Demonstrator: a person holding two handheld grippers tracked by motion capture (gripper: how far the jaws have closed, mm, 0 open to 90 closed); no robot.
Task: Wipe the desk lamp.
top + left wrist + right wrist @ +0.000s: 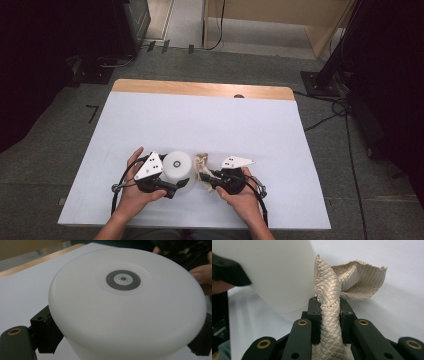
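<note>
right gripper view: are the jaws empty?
No. The right gripper has its jaws pressed on a bunched beige quilted cloth that rises between them, beside the white round object.

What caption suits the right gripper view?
Right gripper pinching a quilted beige cloth beside a white lamp.

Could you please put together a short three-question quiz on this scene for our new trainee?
1. True or false: the right gripper is shut on the beige quilted cloth.
2. What stands between the left gripper's fingers?
A. a white round lamp
B. a glass bottle
C. a metal bowl
3. Fill in: the mark at the centre of the lamp's top is a dark ____ with a small sun symbol.

Key
1. True; the fingers pinch a bunched fold.
2. A, the white round lamp.
3. ring
</note>
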